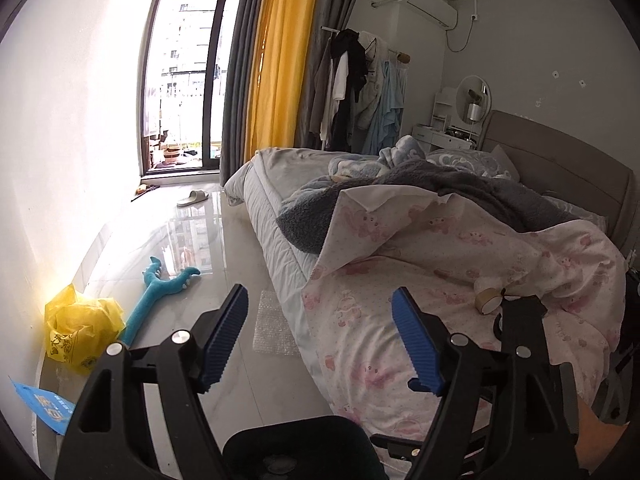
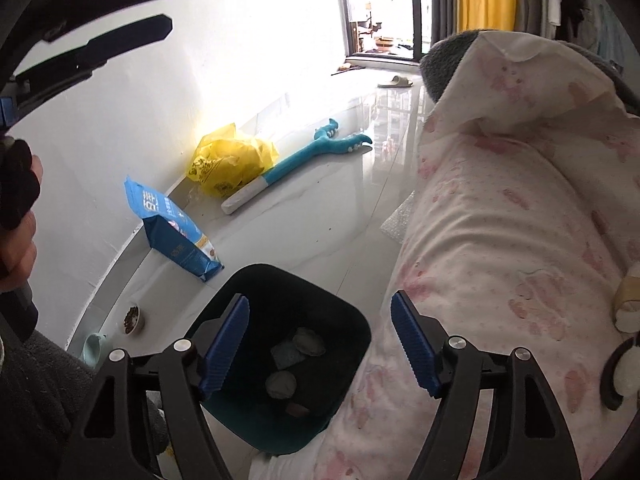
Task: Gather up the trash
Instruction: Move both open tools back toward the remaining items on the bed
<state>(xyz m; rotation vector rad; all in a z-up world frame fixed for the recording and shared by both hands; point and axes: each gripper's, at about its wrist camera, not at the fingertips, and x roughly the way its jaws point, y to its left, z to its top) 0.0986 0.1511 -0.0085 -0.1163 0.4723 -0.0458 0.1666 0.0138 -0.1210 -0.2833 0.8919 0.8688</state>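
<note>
A black trash bin (image 2: 352,332) stands on the floor beside the bed, with several crumpled grey scraps (image 2: 308,342) inside. My right gripper (image 2: 320,344) is open and empty, right above the bin. My left gripper (image 1: 320,336) is open and empty, held over the bed's edge; the bin's rim (image 1: 304,436) shows below it. A crumpled yellow plastic bag (image 1: 80,328) (image 2: 228,160) lies by the wall. A blue pouch (image 2: 172,228) (image 1: 40,404) lies near it. A bubble-wrap piece (image 1: 272,324) (image 2: 396,220) lies against the bed. A tape roll (image 1: 490,300) (image 2: 628,296) rests on the pink quilt.
A teal plush toy (image 1: 160,292) (image 2: 304,160) lies on the tiled floor. The bed with a pink quilt (image 1: 440,280) fills the right. A slipper (image 1: 193,198) lies near the balcony door. Small bowls (image 2: 132,318) sit by the wall.
</note>
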